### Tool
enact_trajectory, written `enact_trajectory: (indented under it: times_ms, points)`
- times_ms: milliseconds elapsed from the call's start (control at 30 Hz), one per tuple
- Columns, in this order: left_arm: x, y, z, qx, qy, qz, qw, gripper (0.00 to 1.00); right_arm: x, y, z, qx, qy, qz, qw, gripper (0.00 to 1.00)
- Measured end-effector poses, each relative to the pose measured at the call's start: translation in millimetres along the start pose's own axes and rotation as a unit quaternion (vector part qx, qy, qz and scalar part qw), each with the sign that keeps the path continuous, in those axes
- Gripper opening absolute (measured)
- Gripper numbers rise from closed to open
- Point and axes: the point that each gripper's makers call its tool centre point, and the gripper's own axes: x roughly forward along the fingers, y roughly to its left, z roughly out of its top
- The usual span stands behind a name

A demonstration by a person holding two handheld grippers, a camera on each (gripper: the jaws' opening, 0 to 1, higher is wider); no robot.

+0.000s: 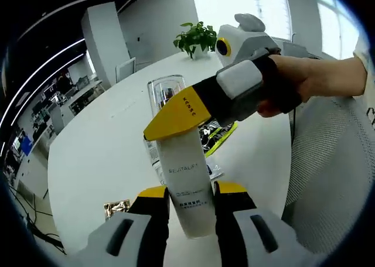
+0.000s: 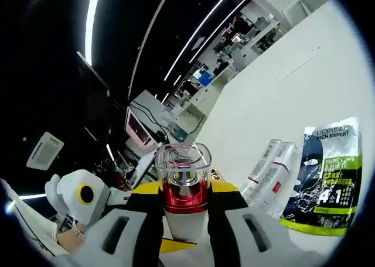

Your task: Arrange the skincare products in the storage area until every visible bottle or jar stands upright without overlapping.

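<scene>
So both grippers are on the same white bottle (image 1: 188, 188) right now. In the left gripper view, the left gripper (image 1: 192, 198) has its two yellow-tipped jaws pressed against the lower body of that bottle, one on each side, so it's clamped on it and holding it up above the white tabletop (image 1: 99, 156). The bottle has grey lettering down its front.

The right gripper (image 1: 176, 119) comes in from the right in that same view, held by a person's hand (image 1: 293, 82), and its yellow jaw covers the top end of the bottle. In the right gripper view you're looking down the bottle end-on: a clear square cap (image 2: 182, 160) over a red collar (image 2: 185, 195), sitting snug between the right gripper's (image 2: 185, 204) jaws. Looks gripped to me, though the contact itself is a bit hard to see past the cap.

Other stuff on the tabletop: a clear acrylic organiser (image 1: 167, 94) behind the bottle, a black and green sachet pack (image 2: 326, 176) lying flat, and two white tubes (image 2: 270, 168) lying side by side just beside that pack. There's a crumpled gold wrapper (image 1: 117, 208) near the left gripper and a potted plant (image 1: 196, 38) at the far edge of the tabletop.
</scene>
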Motion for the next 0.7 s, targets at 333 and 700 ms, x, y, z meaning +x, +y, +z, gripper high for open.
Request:
enact_trajectory:
  times_ms: [333, 700]
  points:
    - [3.4, -7.5, -4.7, -0.002, 0.008, -0.015, 0.9998, 0.26, -3.0, 0.9, -5.9, -0.044, 0.015, 0.009, 0.9989, 0.27]
    - [3.1, -12.8, -14.9, -0.013, 0.015, -0.017, 0.9996, 0.26, -0.1, 14.0, -18.5, -0.125, 0.051, 0.032, 0.9903, 0.27]
